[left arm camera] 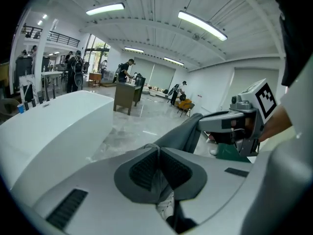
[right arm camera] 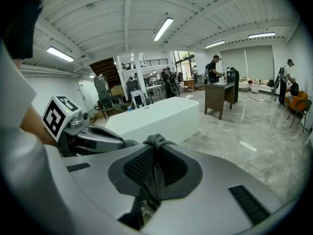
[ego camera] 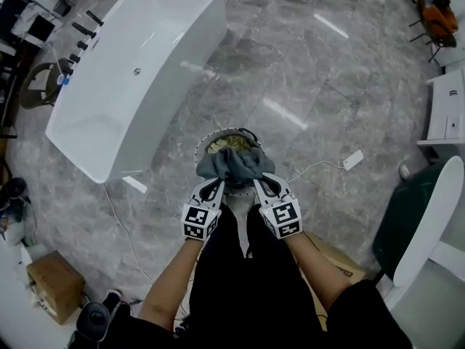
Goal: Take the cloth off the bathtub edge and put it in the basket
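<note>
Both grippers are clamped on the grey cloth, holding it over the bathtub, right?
No. Both the left gripper and right gripper are clamped on the grey cloth, but they hold it over the basket, not the bathtub; the head view shows it.

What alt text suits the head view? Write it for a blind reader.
Seen from above, the left gripper and right gripper each clamp a grey cloth, held bunched over a round basket on the grey marble floor. A white bathtub stands at upper left, apart from the cloth.
</note>
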The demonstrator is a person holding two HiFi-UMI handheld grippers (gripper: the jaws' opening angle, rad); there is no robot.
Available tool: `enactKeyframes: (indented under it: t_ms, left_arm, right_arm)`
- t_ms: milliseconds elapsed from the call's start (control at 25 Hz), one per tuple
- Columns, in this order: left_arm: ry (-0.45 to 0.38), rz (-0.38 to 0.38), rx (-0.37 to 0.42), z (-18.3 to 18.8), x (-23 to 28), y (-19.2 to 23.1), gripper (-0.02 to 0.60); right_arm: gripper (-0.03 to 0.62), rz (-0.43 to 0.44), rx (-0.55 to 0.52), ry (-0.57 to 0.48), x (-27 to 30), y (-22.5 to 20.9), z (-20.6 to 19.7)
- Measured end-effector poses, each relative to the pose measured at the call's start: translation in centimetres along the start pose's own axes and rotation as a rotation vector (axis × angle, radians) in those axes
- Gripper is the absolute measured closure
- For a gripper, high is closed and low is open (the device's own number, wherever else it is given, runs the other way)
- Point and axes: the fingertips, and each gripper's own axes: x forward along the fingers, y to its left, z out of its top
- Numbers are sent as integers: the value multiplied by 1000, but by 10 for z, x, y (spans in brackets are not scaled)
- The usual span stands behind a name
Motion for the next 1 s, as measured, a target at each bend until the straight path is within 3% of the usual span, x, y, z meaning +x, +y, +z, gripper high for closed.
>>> enactKeyframes:
  t_ms: [160,400,640,800,1000]
  left_arm:
    - [79,-1,20,-31,35,12,555]
    - [184,4,-27,-81,79,36,555]
    - [326,-63,2,-138,120,48,555]
    - [354,-40,-106,-164,139,68,555]
    - [400,-17,-94,-191,157,78,555]
  right_arm:
    - [548,23,-6,94,27,-12,-40]
    - [548,60,37,211,70,-25,-105]
    - [548,81,48,305,119,-43,-162]
    - [546,103,70,384,143,-50,-192]
    - [548,64,158,439,162,-64,-221]
